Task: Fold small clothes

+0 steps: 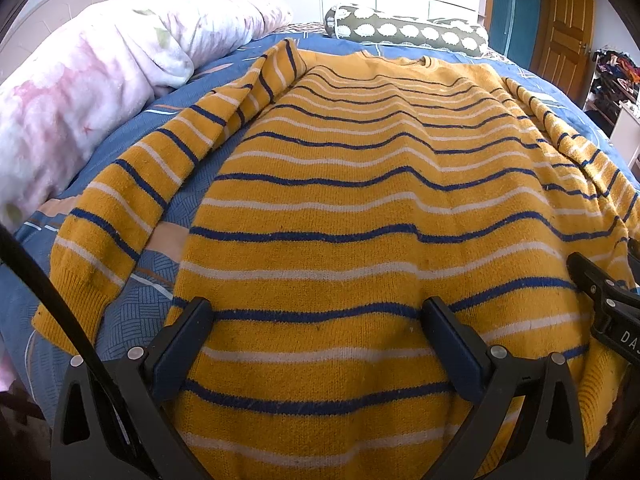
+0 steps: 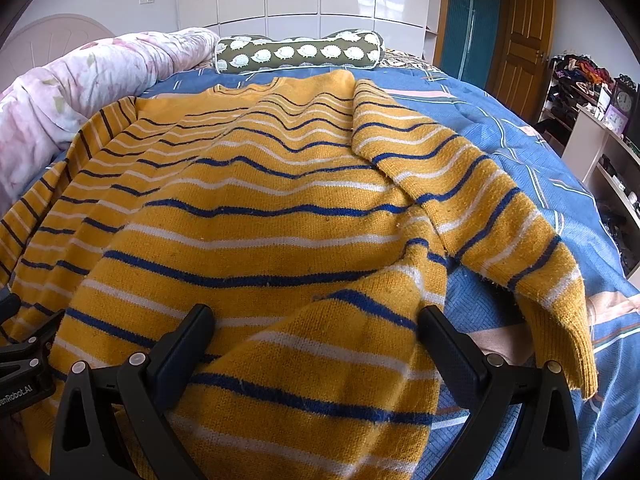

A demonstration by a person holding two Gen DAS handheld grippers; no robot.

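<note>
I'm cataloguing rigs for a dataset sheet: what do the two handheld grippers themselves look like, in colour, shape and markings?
Both are matte black plastic. The left gripper and the right gripper each have two flat, dark navy textured fingers on curved, cut-out arms joined by silver rivets. A black cable crosses the left wrist view's lower left. White lettering shows on each gripper's body as seen from the other's camera, only partly readable. No sleeves or hands show.

The sweater [image 1: 360,208] covers the near bed; bare blue sheet [image 2: 520,152] lies open to its right. A pink quilt [image 1: 80,92] crowds the left, 1 bolster [image 2: 300,54] the far edge.
</note>
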